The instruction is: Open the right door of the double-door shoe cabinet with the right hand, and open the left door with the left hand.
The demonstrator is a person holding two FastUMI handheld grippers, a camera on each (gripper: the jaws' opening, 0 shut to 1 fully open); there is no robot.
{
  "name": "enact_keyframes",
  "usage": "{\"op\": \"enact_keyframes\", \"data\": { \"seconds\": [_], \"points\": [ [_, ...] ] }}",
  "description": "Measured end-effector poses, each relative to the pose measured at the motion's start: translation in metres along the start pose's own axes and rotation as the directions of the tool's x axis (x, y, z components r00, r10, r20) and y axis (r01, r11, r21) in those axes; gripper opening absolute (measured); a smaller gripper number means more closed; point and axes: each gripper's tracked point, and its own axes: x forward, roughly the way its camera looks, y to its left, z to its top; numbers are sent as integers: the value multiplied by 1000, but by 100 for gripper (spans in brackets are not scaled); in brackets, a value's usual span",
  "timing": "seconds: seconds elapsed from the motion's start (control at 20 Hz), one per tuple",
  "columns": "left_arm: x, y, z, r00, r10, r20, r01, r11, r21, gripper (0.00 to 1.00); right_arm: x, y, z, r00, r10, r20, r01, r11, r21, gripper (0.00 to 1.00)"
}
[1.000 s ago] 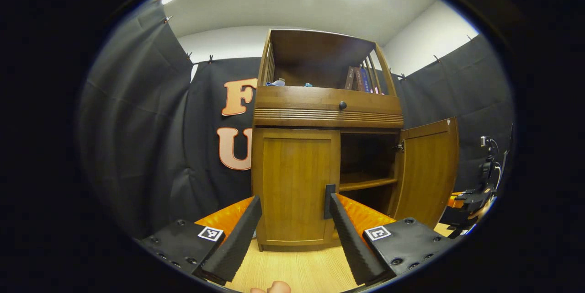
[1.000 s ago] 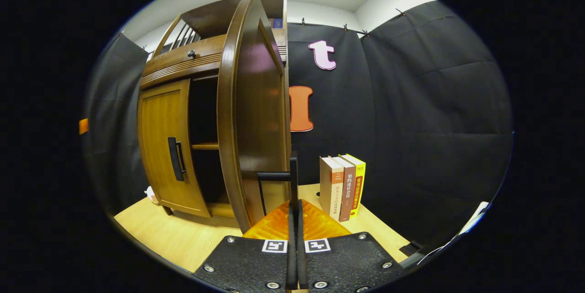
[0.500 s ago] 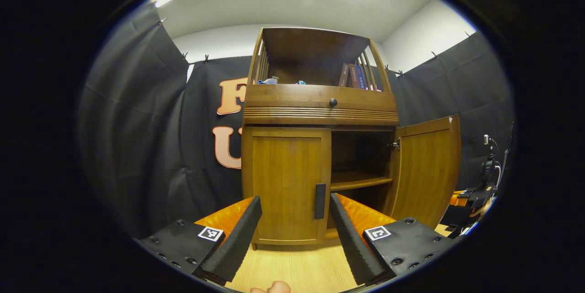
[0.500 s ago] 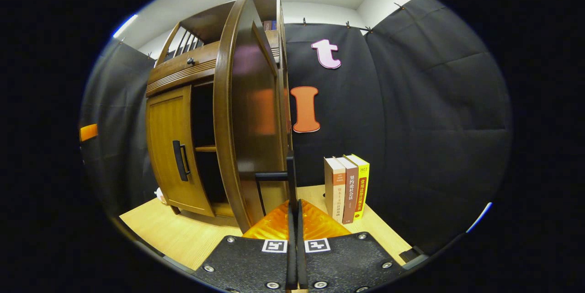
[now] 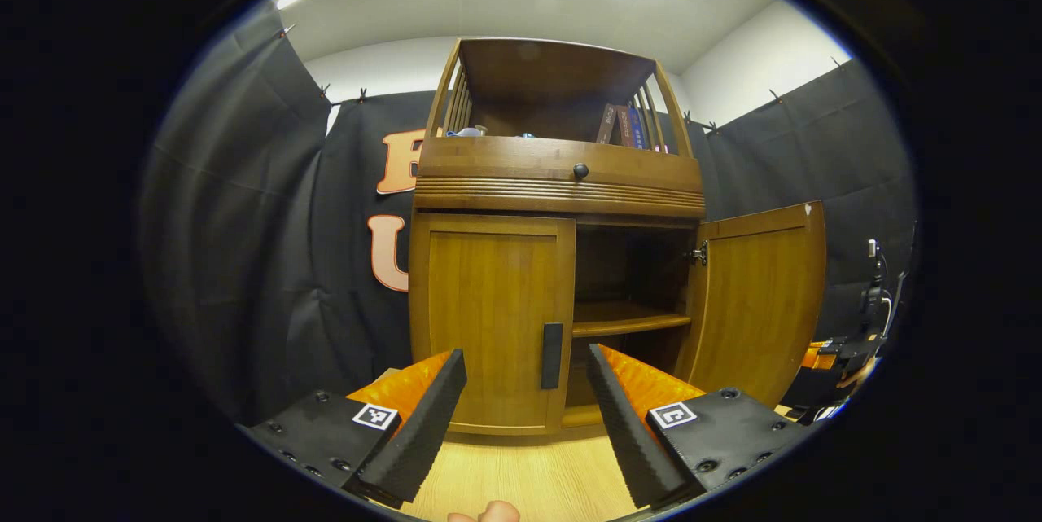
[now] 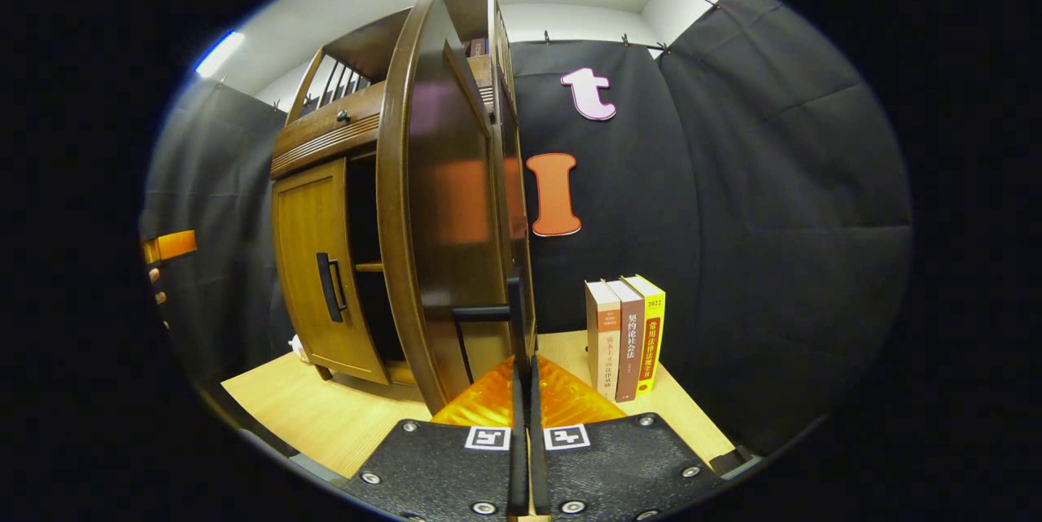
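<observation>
A: Which step is in hand?

B: The right door [image 5: 761, 302] is already swung wide. It is gripped at its handle [image 6: 488, 313] by the right claw [image 6: 521, 343], whose two fingers are pressed together on the handle's bar. The left door [image 5: 488, 318] is not yet opened; it lies flush in the frame of the cabinet [image 5: 558, 180]. So the second half of the task is judged to be at hand.

A: And the left claw?

B: The left claw [image 5: 525, 392] is spread wide and nothing is held in it. It is aimed at the left door, with the dark handle [image 5: 552, 355] seen between the two fingers but clearly farther off, not touched.

A: What is called for next?

B: The left claw would need to be brought forward until the handle sits between the fingers, then clenched and drawn outward along the door's arc. Whether the right door should be let go first cannot be told.

A: How does the cabinet look?

B: It is made of brown wood and stands on a pale table [image 5: 521, 481] against the black cloth. A drawer with a small knob [image 5: 580, 171] is set above the doors, and an open shelf with railed sides is on top, where some books [image 5: 619, 125] are kept. An inner shelf [image 5: 623, 318] is exposed behind the open door. In the right gripper view, three more books [image 6: 625, 335] are stood upright on the table beside the cabinet.
</observation>
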Motion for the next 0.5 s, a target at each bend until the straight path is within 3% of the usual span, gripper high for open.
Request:
{"op": "enact_keyframes", "data": {
  "seconds": [0.1,0.15,0.3,0.35,0.4,0.45,0.5],
  "points": [
    [7,-2,-7,1000,2,-11,-2,1000,-12,94,-1,-3,0,1000,9,7,-9,1000,0,1],
    [10,-4,-11,1000,2,-19,-2,1000,-17,94,-2,-4,0,1000,13,8,-13,1000,-2,6],
    [29,-7,-26,999,9,-37,-9,1000,-17,99,-6,-10,1,1000,18,20,-18,1000,6,2],
    [36,-9,-30,999,13,-40,-13,1000,-15,96,-8,-13,0,1000,16,22,-16,1000,13,2],
    [43,-12,-35,999,14,-42,-14,1000,-11,99,-10,-14,0,1000,11,27,-12,1000,15,10],
    [51,-14,-40,999,17,-47,-17,1000,-6,96,-13,-17,0,1000,9,27,-9,1000,13,5],
    [59,-14,-45,999,20,-47,-20,1000,-1,99,-17,-18,1,1000,11,28,-12,1000,17,7]
  ]
}}
